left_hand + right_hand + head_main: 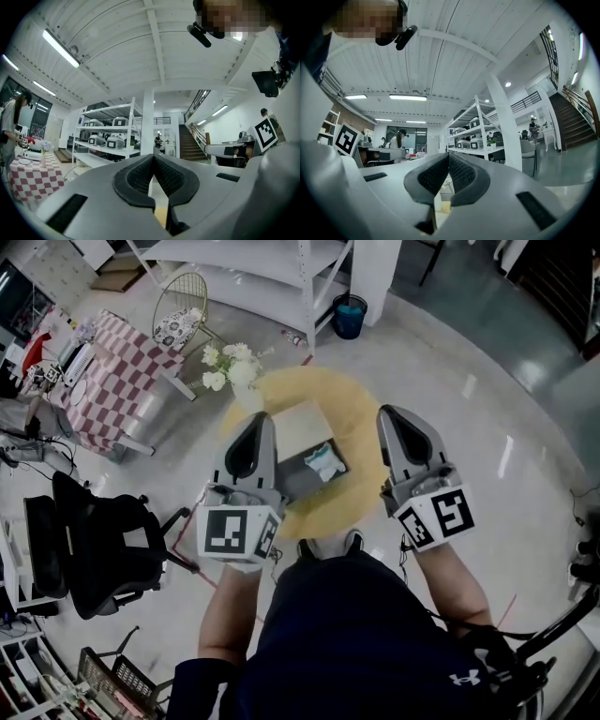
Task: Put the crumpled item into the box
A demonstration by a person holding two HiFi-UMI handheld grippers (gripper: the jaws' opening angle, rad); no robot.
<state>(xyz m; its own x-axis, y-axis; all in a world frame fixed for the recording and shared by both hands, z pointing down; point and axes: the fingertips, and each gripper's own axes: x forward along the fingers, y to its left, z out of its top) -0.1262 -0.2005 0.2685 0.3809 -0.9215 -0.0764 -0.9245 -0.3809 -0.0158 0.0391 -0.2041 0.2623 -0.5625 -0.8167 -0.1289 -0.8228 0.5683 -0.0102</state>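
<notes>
On top of the round yellow surface (361, 427): a grey box (292, 486) stands near the middle, its pale lid folded open on the far side.
Crumpled item (325, 462): a white and teal wad that lies inside the box, toward its right side. Neither claw touches it.
Left claw (262, 418): seen from the head view, it is held just left of the box, tips pointing away from the person. In the left gripper view (153, 158) the dark ribbed pads meet at the tips with nothing between them.
Right claw (389, 412): held to the right of the box, a little apart from it and level with the left one. In the right gripper view (448, 156) the jaws are pressed together and grip nothing.
Marker cubes: one sits on each gripper on the near side of the box, close to the person's forearms.
Flowers (230, 367): a white bunch at the surface's rim, beyond the box and to its left.
Shoe (328, 545): the person's foot shows on the floor just on the near side of the box, under the surface's edge.
Chequered table (112, 371): red and white, well to the left of the box.
Office chair (103, 545): black, left of the box and nearer the person.
Blue bin (350, 315): on the floor well beyond the box, beside a white shelf unit (272, 277).
</notes>
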